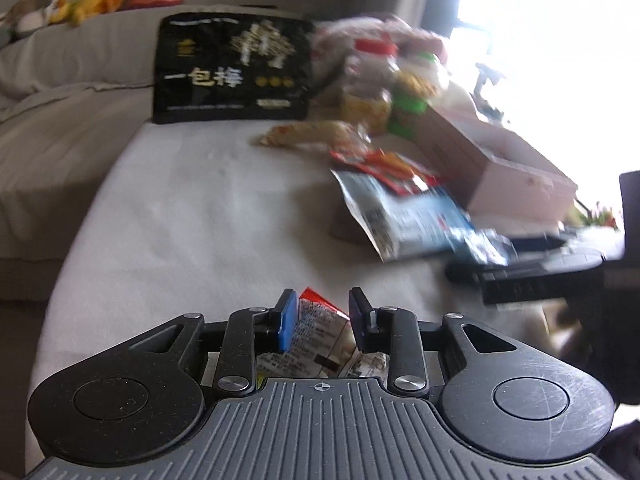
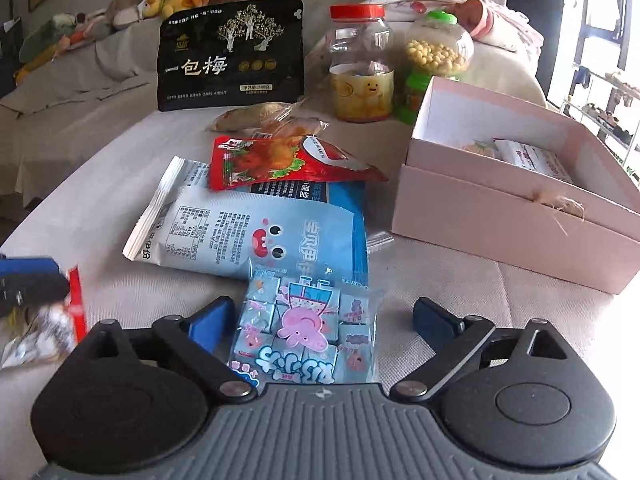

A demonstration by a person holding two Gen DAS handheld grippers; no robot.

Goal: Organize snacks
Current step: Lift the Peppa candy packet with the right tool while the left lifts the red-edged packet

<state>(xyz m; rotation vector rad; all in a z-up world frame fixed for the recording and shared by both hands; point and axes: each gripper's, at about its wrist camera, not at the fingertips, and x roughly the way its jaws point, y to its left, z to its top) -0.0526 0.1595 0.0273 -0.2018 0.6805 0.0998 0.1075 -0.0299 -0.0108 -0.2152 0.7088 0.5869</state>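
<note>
My left gripper [image 1: 323,322] is shut on a small red-and-white snack packet [image 1: 320,326], held low over the white-covered table [image 1: 180,208]; it also shows at the left edge of the right wrist view [image 2: 48,320]. My right gripper [image 2: 322,320] is open, its jaws wide on either side of a light blue Peppa Pig candy pack [image 2: 308,332] lying on the table. Behind it lie a big light blue bag [image 2: 248,224] and a red snack bag [image 2: 280,160]. An open pink box [image 2: 512,196] at the right holds a few white packets [image 2: 532,156].
At the back stand a black plum bag [image 2: 232,52], a red-lidded jar [image 2: 360,68], a green-capped jar of yellow balls [image 2: 436,52] and clear-wrapped pastries [image 2: 264,116]. A grey sofa with plush toys [image 2: 120,12] lies behind. The table edge curves at the left.
</note>
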